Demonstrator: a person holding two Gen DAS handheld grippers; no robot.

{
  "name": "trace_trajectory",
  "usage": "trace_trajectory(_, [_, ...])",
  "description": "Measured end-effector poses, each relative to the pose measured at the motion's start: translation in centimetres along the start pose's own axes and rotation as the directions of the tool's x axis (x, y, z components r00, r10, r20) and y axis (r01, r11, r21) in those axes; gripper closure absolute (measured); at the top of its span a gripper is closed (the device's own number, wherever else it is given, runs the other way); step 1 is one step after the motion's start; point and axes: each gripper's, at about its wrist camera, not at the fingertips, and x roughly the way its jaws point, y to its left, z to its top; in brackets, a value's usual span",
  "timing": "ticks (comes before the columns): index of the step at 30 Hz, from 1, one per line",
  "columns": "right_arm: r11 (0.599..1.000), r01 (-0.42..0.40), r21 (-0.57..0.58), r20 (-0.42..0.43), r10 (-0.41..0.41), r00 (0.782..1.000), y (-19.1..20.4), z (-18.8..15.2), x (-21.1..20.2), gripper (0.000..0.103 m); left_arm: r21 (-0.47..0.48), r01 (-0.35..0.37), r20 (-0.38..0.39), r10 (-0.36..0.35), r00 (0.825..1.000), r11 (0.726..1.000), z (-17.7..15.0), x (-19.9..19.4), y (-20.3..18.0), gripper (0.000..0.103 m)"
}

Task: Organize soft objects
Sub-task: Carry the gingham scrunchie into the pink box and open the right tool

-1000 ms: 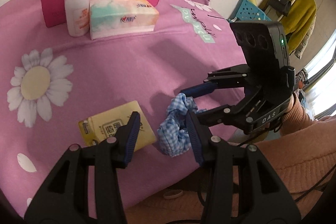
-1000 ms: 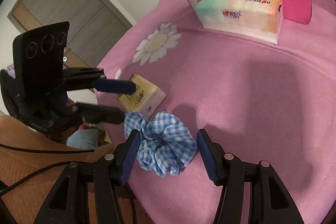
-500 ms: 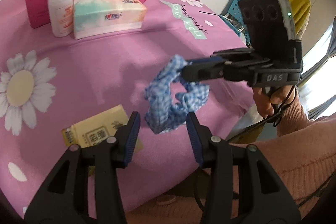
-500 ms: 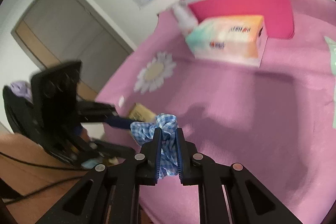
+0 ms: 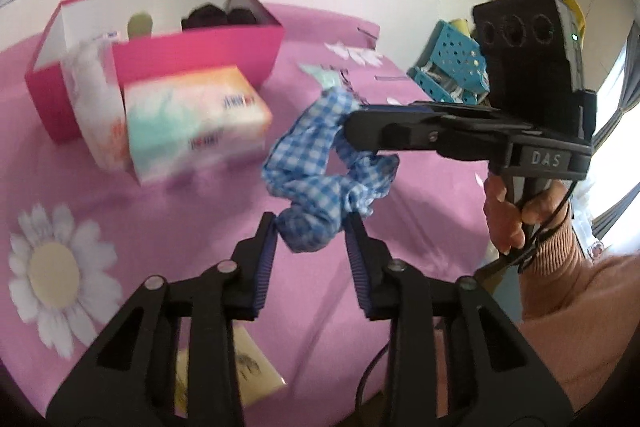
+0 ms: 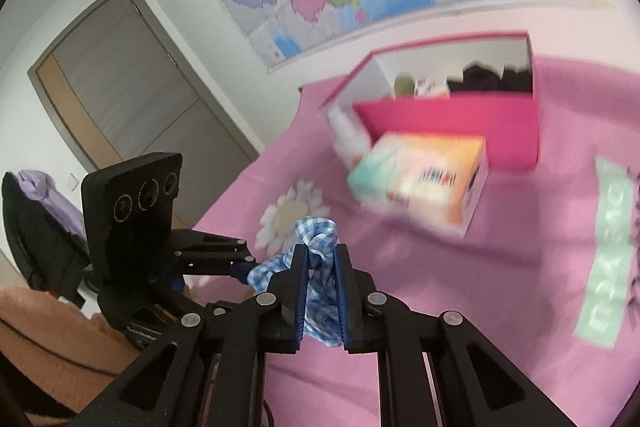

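Observation:
A blue checked scrunchie (image 5: 312, 163) hangs in the air above the pink bedspread (image 5: 168, 227). My right gripper (image 5: 352, 127) is shut on its upper part, and in the right wrist view the cloth (image 6: 316, 231) is bunched between that gripper's (image 6: 322, 259) pads. My left gripper (image 5: 310, 227) is closing on the lower loop, which fills the gap between its pads; the right wrist view shows it (image 6: 244, 269) from the side, touching the cloth. An open pink box (image 5: 200, 55) stands at the far side of the bed.
A tissue pack (image 5: 192, 131) and a white pump bottle (image 5: 92, 99) stand in front of the pink box (image 6: 448, 115). A yellow packet (image 5: 248, 367) lies near the bed's front edge. A blue basket (image 5: 452, 63) is off the bed to the right.
My right gripper shut on the scrunchie and lifted it off the bedspread. My left gripper rose with it and narrowed around the lower loop. Both views now look further up the bed.

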Motion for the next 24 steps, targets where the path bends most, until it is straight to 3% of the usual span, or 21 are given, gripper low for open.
trace_trajectory(12, [0.997, 0.079, -0.028, 0.146, -0.074, 0.987, -2.0, 8.3, -1.5, 0.091, -0.027, -0.059, 0.064, 0.061, 0.996, 0.998, 9.3, 0.2, 2.7, 0.072])
trace_trajectory(17, [0.994, 0.11, -0.023, 0.177, -0.104, 0.979, -3.5, 11.9, -0.9, 0.091, -0.043, -0.11, 0.084, 0.113, 0.99, 0.993, 13.1, 0.5, 3.9, 0.072])
trace_trajectory(24, [0.989, 0.139, 0.041, 0.184, -0.144, 0.972, -6.7, 15.4, 0.8, 0.091, -0.097, -0.154, 0.052, 0.159, 0.986, 0.983, 17.1, 2.5, 6.6, 0.072])
